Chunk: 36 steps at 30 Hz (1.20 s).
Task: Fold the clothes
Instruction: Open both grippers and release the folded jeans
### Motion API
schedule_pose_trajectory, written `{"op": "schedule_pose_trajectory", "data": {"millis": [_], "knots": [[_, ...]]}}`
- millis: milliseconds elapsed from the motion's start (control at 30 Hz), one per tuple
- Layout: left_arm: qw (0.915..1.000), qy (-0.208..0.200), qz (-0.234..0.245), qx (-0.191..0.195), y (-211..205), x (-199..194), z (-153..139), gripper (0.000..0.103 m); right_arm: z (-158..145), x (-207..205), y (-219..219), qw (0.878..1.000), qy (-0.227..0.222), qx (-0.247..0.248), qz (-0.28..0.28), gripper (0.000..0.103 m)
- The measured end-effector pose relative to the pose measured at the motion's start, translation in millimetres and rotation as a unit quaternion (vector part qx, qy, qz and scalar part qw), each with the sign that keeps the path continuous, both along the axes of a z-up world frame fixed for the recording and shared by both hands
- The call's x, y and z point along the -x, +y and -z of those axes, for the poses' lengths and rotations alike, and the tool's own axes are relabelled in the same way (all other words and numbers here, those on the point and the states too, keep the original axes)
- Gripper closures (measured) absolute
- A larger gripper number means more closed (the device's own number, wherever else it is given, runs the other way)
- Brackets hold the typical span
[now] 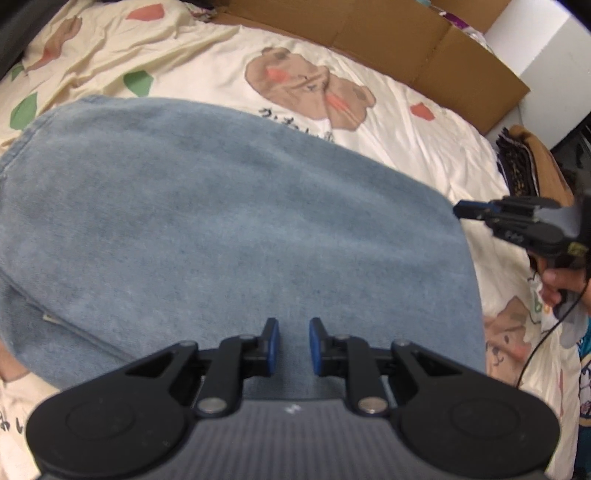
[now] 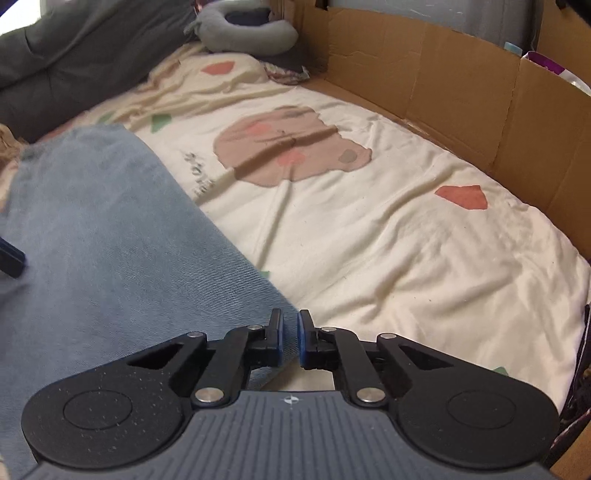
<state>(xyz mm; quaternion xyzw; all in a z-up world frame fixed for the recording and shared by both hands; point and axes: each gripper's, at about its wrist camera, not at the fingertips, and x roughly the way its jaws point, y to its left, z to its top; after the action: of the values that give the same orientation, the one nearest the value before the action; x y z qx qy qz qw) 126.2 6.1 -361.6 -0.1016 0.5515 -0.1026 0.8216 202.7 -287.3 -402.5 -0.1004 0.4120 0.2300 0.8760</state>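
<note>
On the cream bedspread (image 2: 369, 240) lay one blue denim garment (image 1: 221, 221), spread flat, its right edge running just under the right gripper (image 2: 290, 338); two grippers were in view, each with two blue-padded fingers; the left gripper (image 1: 293, 345) hovered over the denim, jaws slightly parted with nothing between them; the right one's jaws stood nearly together (whether they pinched the cloth edge I could not tell); one cardboard wall (image 2: 461, 92) bordered the bed; one grey neck pillow (image 2: 243, 31) lay at its head.
</note>
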Motion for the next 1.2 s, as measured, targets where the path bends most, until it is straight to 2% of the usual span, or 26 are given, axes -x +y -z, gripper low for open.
{"op": "schedule_pose_trajectory", "data": {"millis": [300, 567, 667, 733, 967, 1200], "knots": [[0.9999, 0.002, 0.010, 0.002, -1, 13, 4, 0.084, 5, 54, 18, 0.996, 0.033, -0.007, -0.078, 0.094], [0.9997, 0.010, 0.018, 0.017, -2, 24, 1, 0.084, 2, 80, 20, 0.993, 0.054, -0.013, -0.105, 0.092], [0.9991, 0.020, 0.027, 0.026, -2, 30, -2, 0.084, 3, 91, 25, 0.990, 0.059, -0.009, -0.125, 0.085], [0.9985, 0.028, 0.034, 0.031, -3, 34, -4, 0.084, 4, 97, 28, 0.989, 0.064, -0.009, -0.136, 0.078], [0.9941, 0.060, 0.066, 0.062, -16, 44, -8, 0.084, 3, 115, 32, 0.982, 0.078, -0.006, -0.174, 0.077], [0.9892, 0.097, 0.088, 0.066, -25, 49, 0, 0.084, 6, 124, 36, 0.974, 0.105, -0.014, -0.200, 0.077]]}}
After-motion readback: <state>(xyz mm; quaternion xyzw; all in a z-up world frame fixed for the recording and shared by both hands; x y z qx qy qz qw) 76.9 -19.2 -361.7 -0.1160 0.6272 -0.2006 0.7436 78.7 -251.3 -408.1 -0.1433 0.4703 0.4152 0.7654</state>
